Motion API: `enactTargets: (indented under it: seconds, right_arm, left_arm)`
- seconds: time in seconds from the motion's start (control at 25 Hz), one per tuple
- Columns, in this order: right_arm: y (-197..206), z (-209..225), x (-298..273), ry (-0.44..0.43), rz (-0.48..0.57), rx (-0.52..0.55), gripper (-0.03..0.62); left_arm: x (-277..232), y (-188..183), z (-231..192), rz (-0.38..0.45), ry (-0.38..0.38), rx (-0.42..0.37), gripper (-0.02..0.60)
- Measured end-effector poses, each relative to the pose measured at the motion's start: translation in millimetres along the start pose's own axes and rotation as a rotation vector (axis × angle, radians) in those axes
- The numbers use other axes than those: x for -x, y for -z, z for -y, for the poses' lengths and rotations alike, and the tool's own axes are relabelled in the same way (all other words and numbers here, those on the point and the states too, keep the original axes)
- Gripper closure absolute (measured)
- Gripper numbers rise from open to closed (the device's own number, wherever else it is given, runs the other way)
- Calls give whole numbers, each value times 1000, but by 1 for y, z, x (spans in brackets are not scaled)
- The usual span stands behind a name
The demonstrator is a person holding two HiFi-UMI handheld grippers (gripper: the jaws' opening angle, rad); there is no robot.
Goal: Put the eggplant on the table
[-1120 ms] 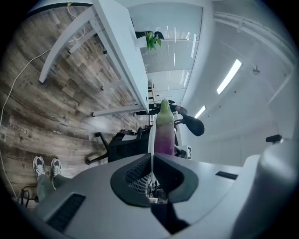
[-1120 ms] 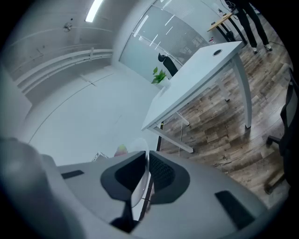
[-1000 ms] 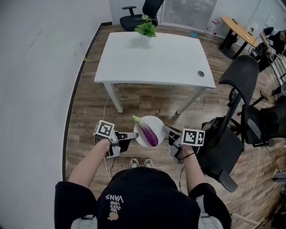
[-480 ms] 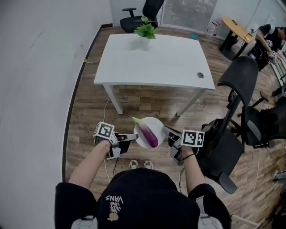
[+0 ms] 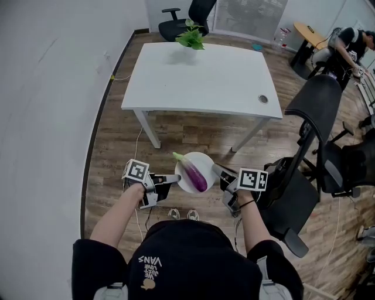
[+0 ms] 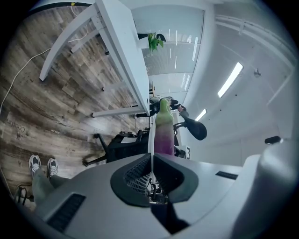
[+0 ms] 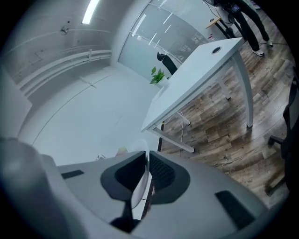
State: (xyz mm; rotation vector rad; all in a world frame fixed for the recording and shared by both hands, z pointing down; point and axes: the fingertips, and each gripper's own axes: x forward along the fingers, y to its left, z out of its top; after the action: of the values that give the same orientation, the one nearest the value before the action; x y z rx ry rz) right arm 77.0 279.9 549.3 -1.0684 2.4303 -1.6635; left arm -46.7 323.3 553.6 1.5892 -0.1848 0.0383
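A purple eggplant with a green stem lies on a round white plate held in the air in front of the person. My left gripper is shut on the plate's left rim, and my right gripper is shut on its right rim. The left gripper view shows the thin plate edge clamped between the jaws of that gripper, with the eggplant just beyond. In the right gripper view the plate rim runs between the closed jaws of that gripper. The white table stands ahead, across a strip of wood floor.
A potted green plant sits at the table's far edge, and a cable hole is near its right corner. A black office chair stands close on the right, another chair behind the table. A person bends by a round wooden table.
Both grippers, the plate and the eggplant stay where they were. The person at the back right has shifted leftward toward the round table.
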Motion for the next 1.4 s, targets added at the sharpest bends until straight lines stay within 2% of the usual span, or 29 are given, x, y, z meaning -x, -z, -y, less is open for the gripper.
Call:
enactTargets:
  seconds: [0.24, 0.48, 1.12, 1.4]
  right_arm:
    - [-7, 12, -5, -2, -30, -4, 556]
    - [-27, 20, -19, 6, -39, 2, 556]
    - [-117, 15, -89, 22, 54, -13, 556]
    - [-135, 21, -112, 42, 73, -22, 556]
  left_arm:
    - [-7, -8, -8, 20, -4, 16, 557]
    - [-12, -30, -11, 40, 23, 39, 557]
    - [6, -154, 1, -47, 9, -16, 557]
    - [11, -184, -5, -69, 15, 0, 557]
